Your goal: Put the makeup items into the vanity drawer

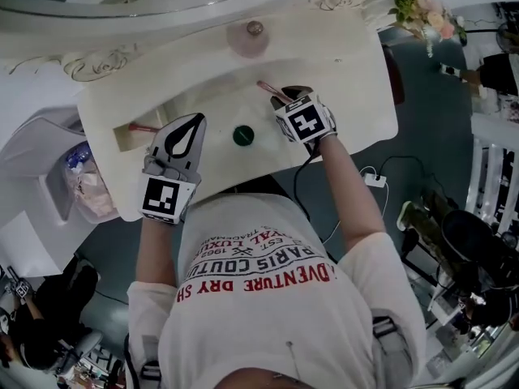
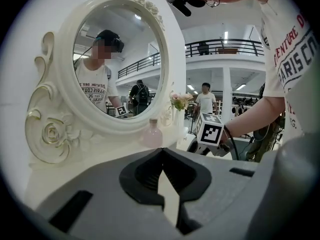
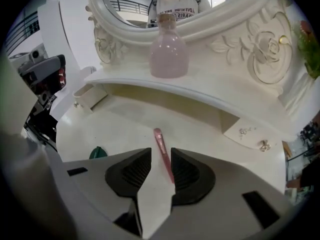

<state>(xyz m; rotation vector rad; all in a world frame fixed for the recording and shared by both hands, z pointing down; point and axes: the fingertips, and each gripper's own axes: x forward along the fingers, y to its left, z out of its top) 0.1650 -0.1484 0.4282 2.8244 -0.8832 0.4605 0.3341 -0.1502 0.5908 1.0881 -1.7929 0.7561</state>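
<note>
Premises: a large open indoor hall, not a private home. A single dressing corner is staged inside it: a cream vanity table (image 1: 105, 112) with a carved oval mirror (image 2: 117, 59), a pink bottle (image 3: 169, 54) and flowers (image 1: 422, 2). Behind it runs a mezzanine with a dark railing (image 2: 220, 46), a white column (image 2: 228, 96) and ceiling strip lights (image 2: 225, 34). Several people (image 2: 205, 100) stand about. A cable and white power adapter (image 1: 375, 180) lie loose on the dark floor (image 1: 422, 120).

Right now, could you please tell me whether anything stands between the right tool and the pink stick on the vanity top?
Nothing visible does: the pink stick lies on the vanity top, between the right tool's open jaws.
</note>
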